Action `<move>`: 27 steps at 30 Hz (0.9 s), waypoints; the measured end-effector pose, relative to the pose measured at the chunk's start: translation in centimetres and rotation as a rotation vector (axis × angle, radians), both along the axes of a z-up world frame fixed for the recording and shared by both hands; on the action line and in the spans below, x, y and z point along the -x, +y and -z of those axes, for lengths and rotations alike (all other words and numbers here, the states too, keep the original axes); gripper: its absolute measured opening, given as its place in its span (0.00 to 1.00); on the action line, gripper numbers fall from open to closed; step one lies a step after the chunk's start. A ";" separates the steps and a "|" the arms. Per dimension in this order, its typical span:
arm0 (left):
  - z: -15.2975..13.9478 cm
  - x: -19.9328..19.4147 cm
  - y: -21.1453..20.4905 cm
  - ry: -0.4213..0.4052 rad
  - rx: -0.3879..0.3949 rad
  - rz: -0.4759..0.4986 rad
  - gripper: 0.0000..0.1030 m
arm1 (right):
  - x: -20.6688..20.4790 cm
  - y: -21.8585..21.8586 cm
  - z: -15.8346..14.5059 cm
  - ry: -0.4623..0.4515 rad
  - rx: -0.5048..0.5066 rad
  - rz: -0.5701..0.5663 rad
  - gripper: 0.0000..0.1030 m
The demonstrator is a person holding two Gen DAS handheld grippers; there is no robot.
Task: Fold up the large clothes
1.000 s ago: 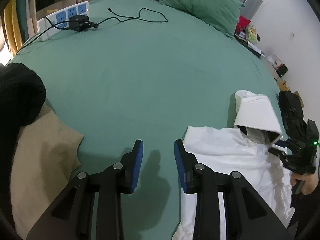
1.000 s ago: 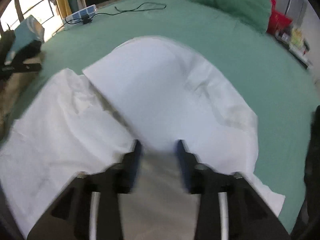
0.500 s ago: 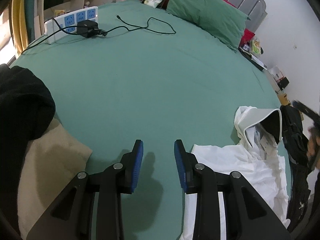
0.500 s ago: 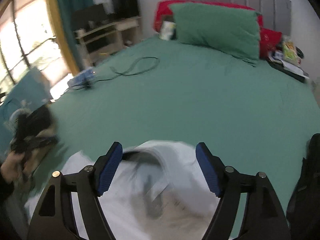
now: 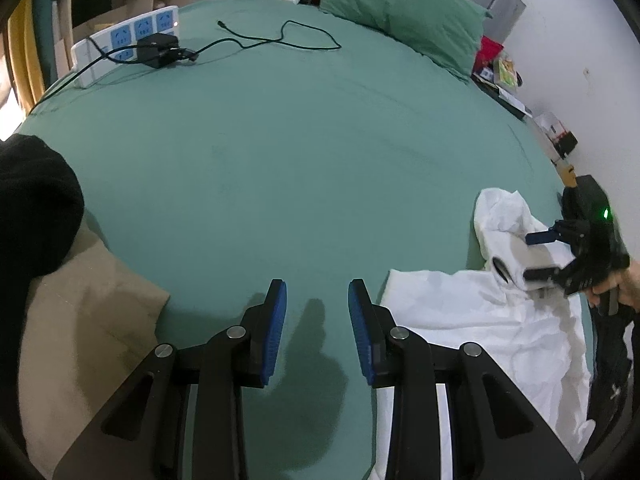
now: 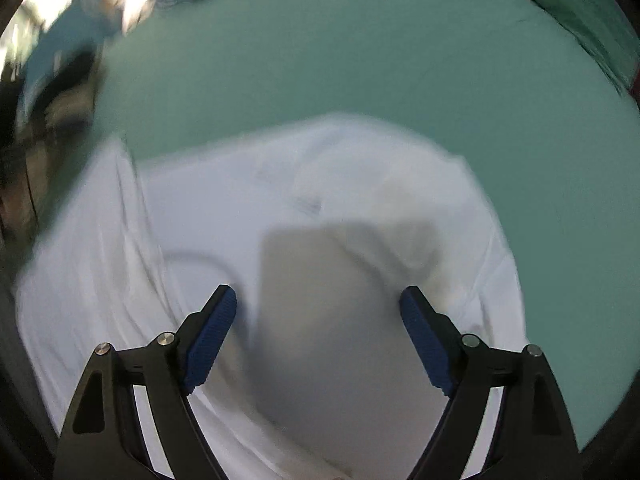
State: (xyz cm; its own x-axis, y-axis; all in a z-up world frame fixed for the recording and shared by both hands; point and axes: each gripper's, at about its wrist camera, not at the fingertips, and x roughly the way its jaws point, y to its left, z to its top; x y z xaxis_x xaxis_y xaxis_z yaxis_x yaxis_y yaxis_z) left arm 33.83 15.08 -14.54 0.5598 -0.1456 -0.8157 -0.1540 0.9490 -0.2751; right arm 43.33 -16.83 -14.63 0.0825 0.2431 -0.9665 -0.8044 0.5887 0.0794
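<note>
- The white garment [image 5: 480,316] is lying spread on the green bed [image 5: 300,152], filling the lower right of the left wrist view, with its hood bunched up at the far end.
- The left gripper [image 5: 316,308] is hanging over bare green sheet at the lower centre of that view; its jaws are standing partly spread with nothing between them, and the garment's near edge is lying just beside the right-hand jaw without entering the gap.
- The right gripper [image 5: 540,254] is showing at the right edge of the left wrist view, held by a hand [image 5: 620,288], poised over the hood end of the garment.
- In the right wrist view the right gripper [image 6: 318,304] is pointing steeply down; its jaws have just been opening and are now standing wide apart, and its blue pads [image 6: 208,340] are pressing on nothing.
- The white garment [image 6: 280,208] is lying below and beyond those jaws, blurred, covering the lower two thirds of the frame; cloth is visible through the gap, but I cannot tell whether the tips are touching it.
- A tan cloth [image 5: 80,320] and a black garment [image 5: 32,208] are sitting at the left edge of the left wrist view, well apart from the white one.
- A power strip [image 5: 124,46] with a cable [image 5: 280,38] and a green pillow [image 5: 400,8] are lying at the top of that frame.
</note>
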 end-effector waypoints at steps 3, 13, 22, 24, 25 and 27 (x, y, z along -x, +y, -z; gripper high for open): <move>0.0 0.1 -0.4 -0.003 -0.018 0.013 0.33 | 0.6 0.3 0.1 -0.018 0.039 -0.065 0.90; 1.2 -0.1 -1.2 0.024 -0.043 0.049 0.33 | -2.8 4.9 1.6 0.044 0.178 -0.248 1.00; 0.9 0.0 -1.0 0.030 -0.028 0.053 0.33 | 0.4 4.2 -0.3 0.079 0.150 -0.231 0.31; 0.5 0.0 -1.1 0.022 -0.024 0.058 0.33 | 3.5 4.6 -0.7 -0.051 0.201 -0.275 0.19; 0.2 0.1 -1.2 0.016 -0.021 0.062 0.33 | 5.2 5.1 -1.0 -0.132 0.218 -0.277 0.17; -0.3 0.3 -1.6 -0.001 -0.021 0.071 0.33 | 9.2 5.7 -1.8 -0.379 0.264 -0.271 0.14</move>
